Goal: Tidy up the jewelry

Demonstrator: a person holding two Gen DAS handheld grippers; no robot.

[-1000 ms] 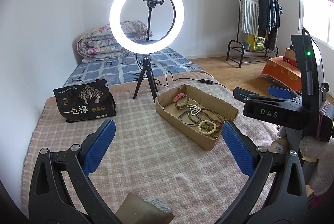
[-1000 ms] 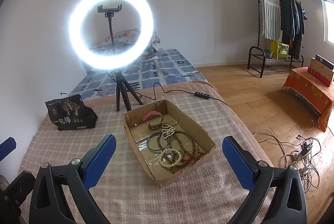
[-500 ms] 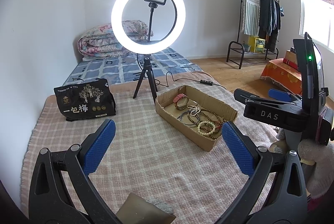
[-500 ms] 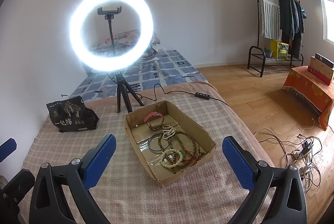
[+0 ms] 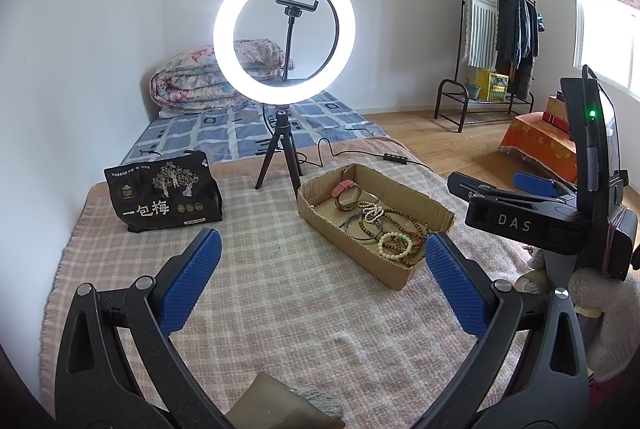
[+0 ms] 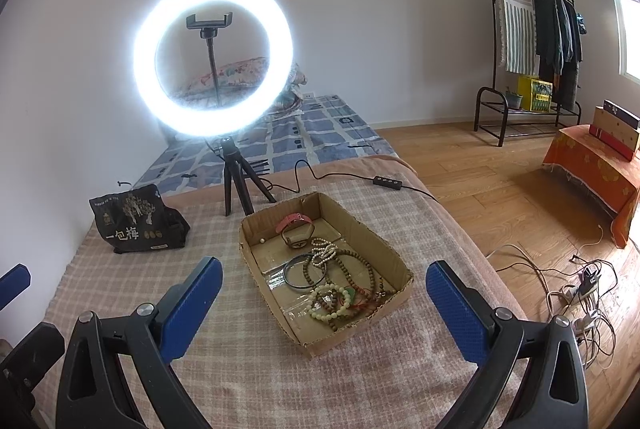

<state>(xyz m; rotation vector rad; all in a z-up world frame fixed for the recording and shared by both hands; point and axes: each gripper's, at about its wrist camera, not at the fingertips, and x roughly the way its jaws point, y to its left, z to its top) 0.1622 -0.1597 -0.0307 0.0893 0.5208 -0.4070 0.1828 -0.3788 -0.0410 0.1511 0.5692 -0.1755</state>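
Note:
A shallow cardboard tray (image 6: pixel 400 261) (image 5: pixel 436 207) lies on the pink checked blanket (image 6: pixel 224 349). In it are a pink-strapped watch (image 6: pixel 294 221), a dark bangle (image 6: pixel 300 269), a white bead string (image 6: pixel 324 253), brown bead strands (image 6: pixel 360 269) and a pale bead bracelet (image 6: pixel 334 305) (image 5: pixel 394 243). My right gripper (image 6: pixel 320 293) hovers open just short of the tray, holding nothing. My left gripper (image 5: pixel 320 269) is open and empty over the blanket, left of the tray. The right gripper's body (image 5: pixel 540 213) shows at the right of the left wrist view.
A lit ring light on a small tripod (image 6: pixel 232 181) stands behind the tray, its cable (image 6: pixel 360 179) trailing right. A black snack bag (image 6: pixel 136 221) sits at back left. The blanket's edge drops to wooden floor with tangled cords (image 6: pixel 580 289) on the right.
Both views have shifted a little: the tray and ring light sit slightly lower and closer in frame. Both grippers stay open and empty.

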